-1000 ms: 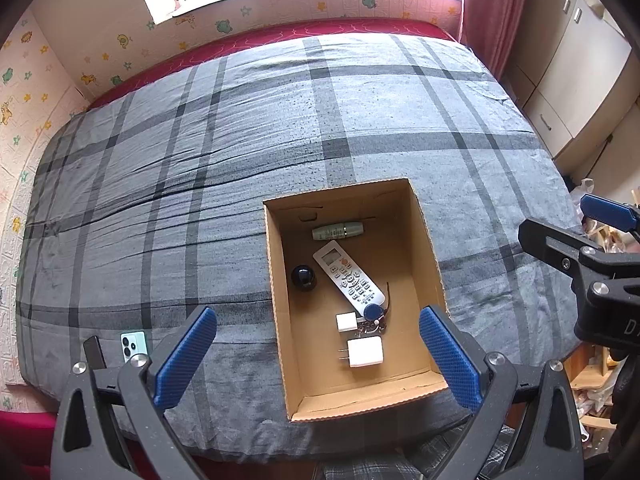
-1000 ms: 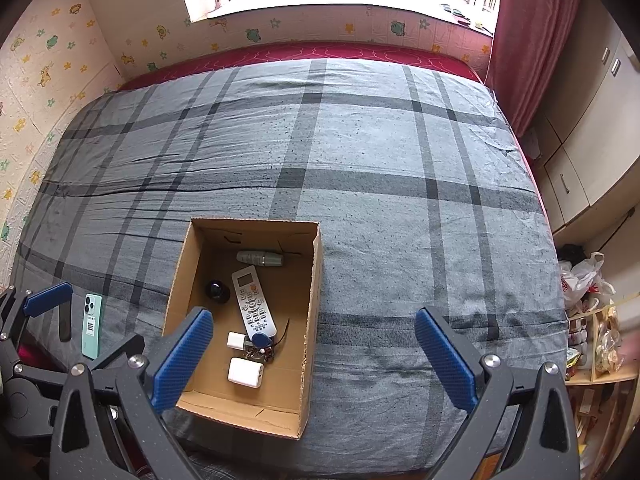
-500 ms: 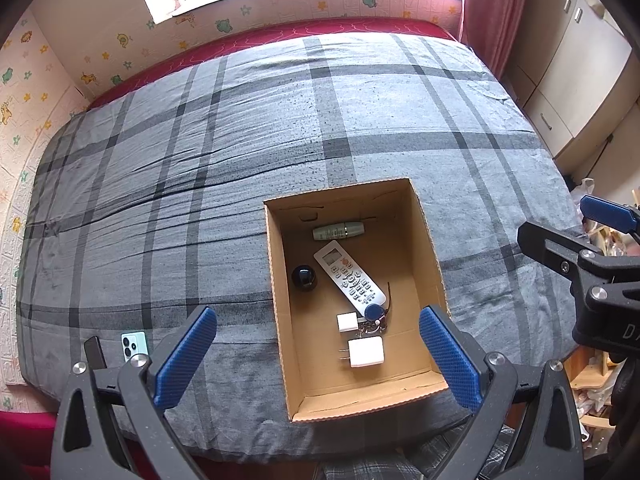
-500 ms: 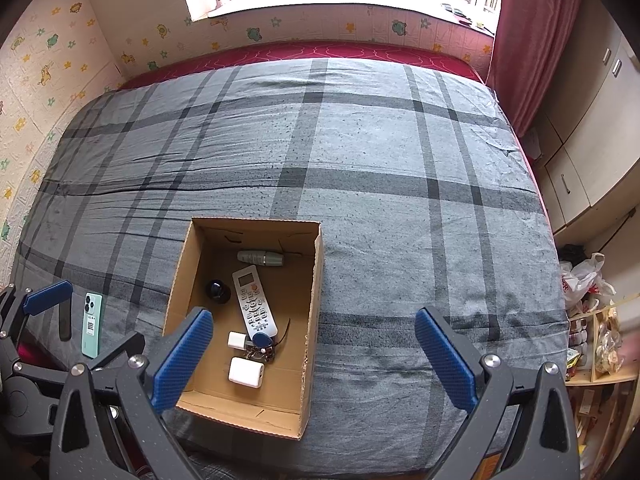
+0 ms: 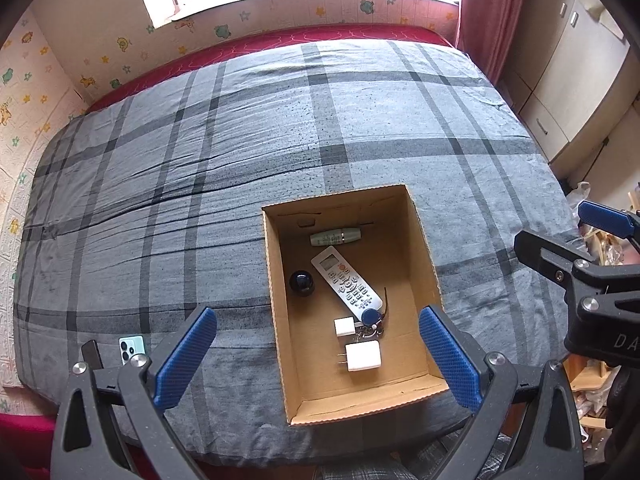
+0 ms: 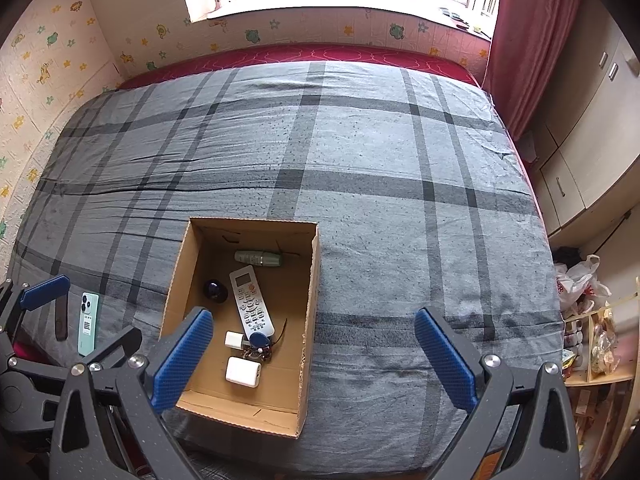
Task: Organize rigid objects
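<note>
Above the near edge of the plaid bed, both grippers hung wide and empty: left gripper over the cardboard box, right gripper beside it. Two stragglers lay outside on the bedspread: a mint-green phone and a dark slim object just beside it. Best play, I judged: the left drops low, pinches the phone across its long edges, lifts clear of the wall. Inside sat a remote control, a pale tube, a dark round thing, two white chargers and keys with a blue fob
</note>
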Action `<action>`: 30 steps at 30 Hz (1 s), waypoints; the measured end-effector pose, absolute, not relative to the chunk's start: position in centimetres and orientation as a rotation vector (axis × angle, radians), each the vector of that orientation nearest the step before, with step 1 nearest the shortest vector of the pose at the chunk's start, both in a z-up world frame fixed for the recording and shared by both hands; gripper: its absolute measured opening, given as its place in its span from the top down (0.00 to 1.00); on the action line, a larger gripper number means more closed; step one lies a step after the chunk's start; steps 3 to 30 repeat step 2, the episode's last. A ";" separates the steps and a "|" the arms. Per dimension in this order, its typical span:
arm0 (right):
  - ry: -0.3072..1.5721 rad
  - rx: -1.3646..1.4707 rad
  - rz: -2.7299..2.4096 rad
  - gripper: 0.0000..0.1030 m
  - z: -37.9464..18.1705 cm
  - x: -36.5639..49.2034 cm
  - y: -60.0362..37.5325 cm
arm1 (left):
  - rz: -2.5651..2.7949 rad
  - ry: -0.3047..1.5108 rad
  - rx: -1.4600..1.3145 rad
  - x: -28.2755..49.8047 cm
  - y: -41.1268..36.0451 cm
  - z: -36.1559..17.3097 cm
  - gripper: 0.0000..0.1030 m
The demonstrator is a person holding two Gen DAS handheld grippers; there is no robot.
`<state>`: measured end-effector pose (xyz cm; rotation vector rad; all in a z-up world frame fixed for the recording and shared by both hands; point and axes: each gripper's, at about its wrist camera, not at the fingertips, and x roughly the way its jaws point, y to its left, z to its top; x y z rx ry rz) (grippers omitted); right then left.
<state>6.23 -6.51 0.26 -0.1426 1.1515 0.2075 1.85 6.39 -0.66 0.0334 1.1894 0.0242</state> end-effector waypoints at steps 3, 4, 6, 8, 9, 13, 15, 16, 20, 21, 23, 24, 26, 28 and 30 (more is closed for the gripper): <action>1.149 -0.144 0.204 0.00 0.3 6.0 -6.4 | 0.022 1.185 0.037 1.8 6.4 -0.6 0.00; 1.149 -0.144 0.204 0.00 0.3 6.0 -6.4 | 0.022 1.185 0.037 1.8 6.4 -0.6 0.00; 1.149 -0.144 0.204 0.00 0.3 6.0 -6.4 | 0.022 1.185 0.037 1.8 6.4 -0.6 0.00; 1.149 -0.144 0.204 0.00 0.3 6.0 -6.4 | 0.022 1.185 0.037 1.8 6.4 -0.6 0.00; 1.149 -0.144 0.204 0.00 0.3 6.0 -6.4 | 0.022 1.185 0.037 1.8 6.4 -0.6 0.00; 1.149 -0.144 0.204 0.00 0.3 6.0 -6.4 | 0.022 1.185 0.037 1.8 6.4 -0.6 0.00; 1.149 -0.144 0.204 0.00 0.3 6.0 -6.4 | 0.022 1.185 0.037 1.8 6.4 -0.6 0.00; 1.149 -0.144 0.204 0.00 0.3 6.0 -6.4 | 0.022 1.185 0.037 1.8 6.4 -0.6 0.00; 1.149 -0.144 0.204 0.00 0.3 6.0 -6.4 | 0.022 1.185 0.037 1.8 6.4 -0.6 0.00; 1.149 -0.144 0.204 0.00 0.3 6.0 -6.4 | 0.022 1.185 0.037 1.8 6.4 -0.6 0.00; 1.149 -0.144 0.204 0.00 0.3 6.0 -6.4 | 0.022 1.185 0.037 1.8 6.4 -0.6 0.00; 1.149 -0.144 0.204 0.00 0.3 6.0 -6.4 | 0.022 1.185 0.037 1.8 6.4 -0.6 0.00; 1.149 -0.144 0.204 0.00 0.3 6.0 -6.4 | 0.022 1.185 0.037 1.8 6.4 -0.6 0.00; 1.149 -0.144 0.204 0.00 0.3 6.0 -6.4 | 0.022 1.185 0.037 1.8 6.4 -0.6 0.00; 1.149 -0.144 0.204 0.00 0.3 6.0 -6.4 | 0.022 1.185 0.037 1.8 6.4 -0.6 0.00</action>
